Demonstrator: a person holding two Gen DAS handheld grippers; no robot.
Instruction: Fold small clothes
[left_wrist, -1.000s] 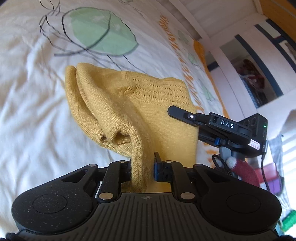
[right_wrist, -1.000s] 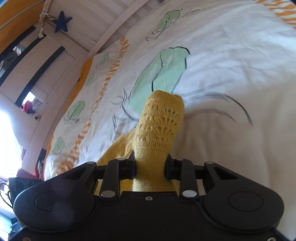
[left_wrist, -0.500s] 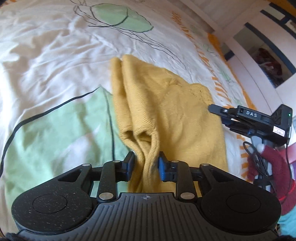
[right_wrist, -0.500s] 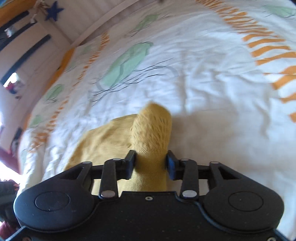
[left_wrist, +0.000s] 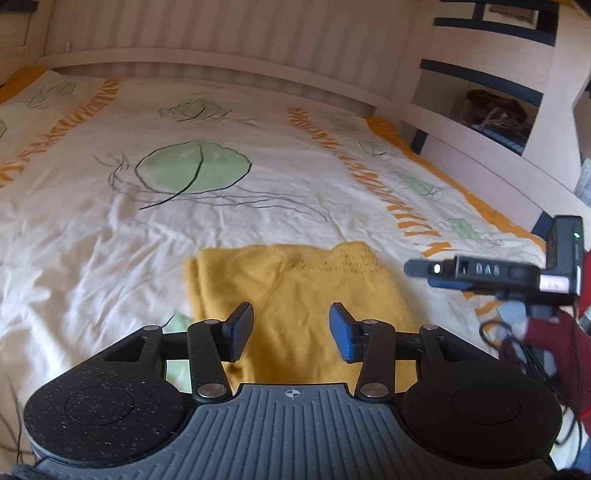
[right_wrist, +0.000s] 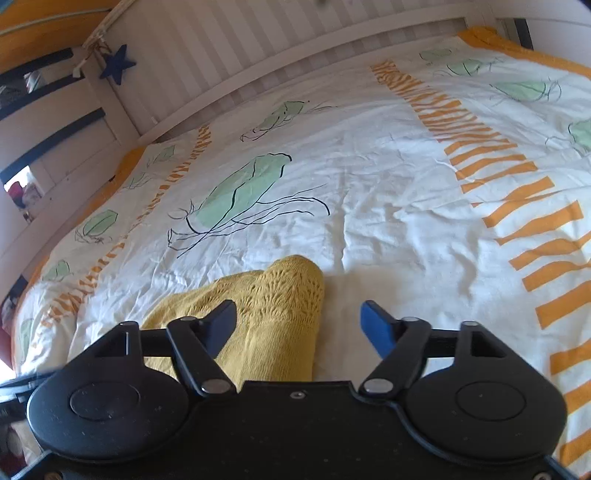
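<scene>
A small mustard-yellow knit garment (left_wrist: 295, 295) lies folded flat on the bed cover (left_wrist: 92, 258). My left gripper (left_wrist: 291, 325) hovers just over its near part, jaws opening, the pads clear of the cloth. The right gripper (left_wrist: 424, 267) shows at the right of the left wrist view, held by a hand in a red glove (left_wrist: 550, 339). In the right wrist view the garment's lacy end (right_wrist: 280, 295) lies under my right gripper (right_wrist: 297, 325), whose jaws are opening wide and pressing on nothing.
The white cover with green leaf prints (left_wrist: 192, 170) and orange stripes (right_wrist: 480, 147) stretches far ahead. A slatted white headboard (left_wrist: 221, 44) closes the far side. Shelves (left_wrist: 491, 110) stand at the right of the bed. A blue star (right_wrist: 117, 67) hangs on the wall.
Both grippers let go of the yellow garment, which now lies flat on the bed. Both pulled back and levelled, so the headboard came into view.
</scene>
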